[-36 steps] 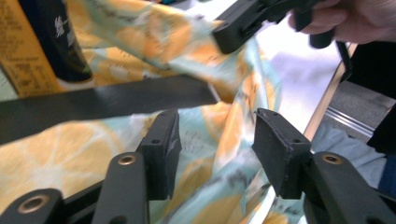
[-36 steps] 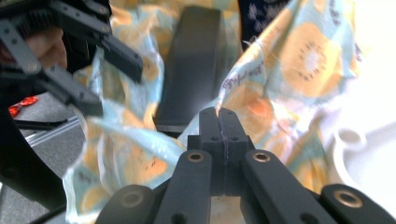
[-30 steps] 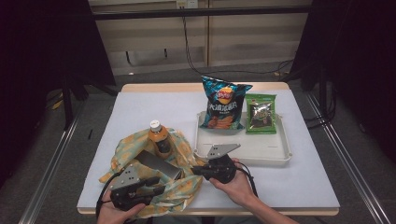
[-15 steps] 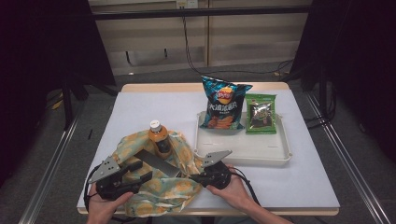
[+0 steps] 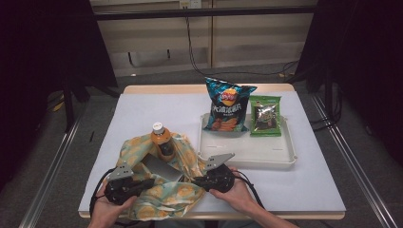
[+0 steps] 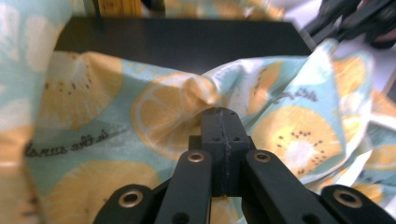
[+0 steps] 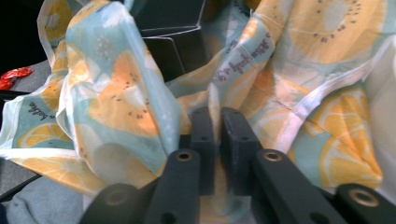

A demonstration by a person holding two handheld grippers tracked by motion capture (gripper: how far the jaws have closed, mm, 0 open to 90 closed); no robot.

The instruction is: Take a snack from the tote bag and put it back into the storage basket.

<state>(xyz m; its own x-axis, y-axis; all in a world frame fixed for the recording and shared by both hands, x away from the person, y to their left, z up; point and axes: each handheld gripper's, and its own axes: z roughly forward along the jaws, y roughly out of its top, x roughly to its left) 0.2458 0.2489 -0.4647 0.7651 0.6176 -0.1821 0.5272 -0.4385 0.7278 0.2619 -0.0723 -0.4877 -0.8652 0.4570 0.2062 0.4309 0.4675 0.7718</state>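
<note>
A lemon-print cloth (image 5: 177, 194) lies bunched at the table's near left, around a dark box (image 5: 160, 166) and an upright orange-drink bottle (image 5: 160, 137). My left gripper (image 5: 148, 182) lies at the cloth's near left edge. Its jaws are shut on a puckered fold of the cloth (image 6: 196, 93), with the left gripper (image 6: 224, 117) just short of the dark box (image 6: 177, 42). My right gripper (image 5: 196, 180) comes in from the cloth's right side. The right gripper (image 7: 217, 122) has just been opening slightly, and a thin edge of the cloth (image 7: 116, 102) still sits pinched between its jaws.
A white tray (image 5: 247, 164) stands right of the cloth and holds a blue chips bag (image 5: 227, 107) and a green snack packet (image 5: 265, 115). Both hands rest at the table's front edge. Another black box face (image 7: 173, 46) stands close behind the cloth.
My left gripper shifted left along the cloth's near edge, opened wide, then closed onto a fold. The right hand stayed in place.
</note>
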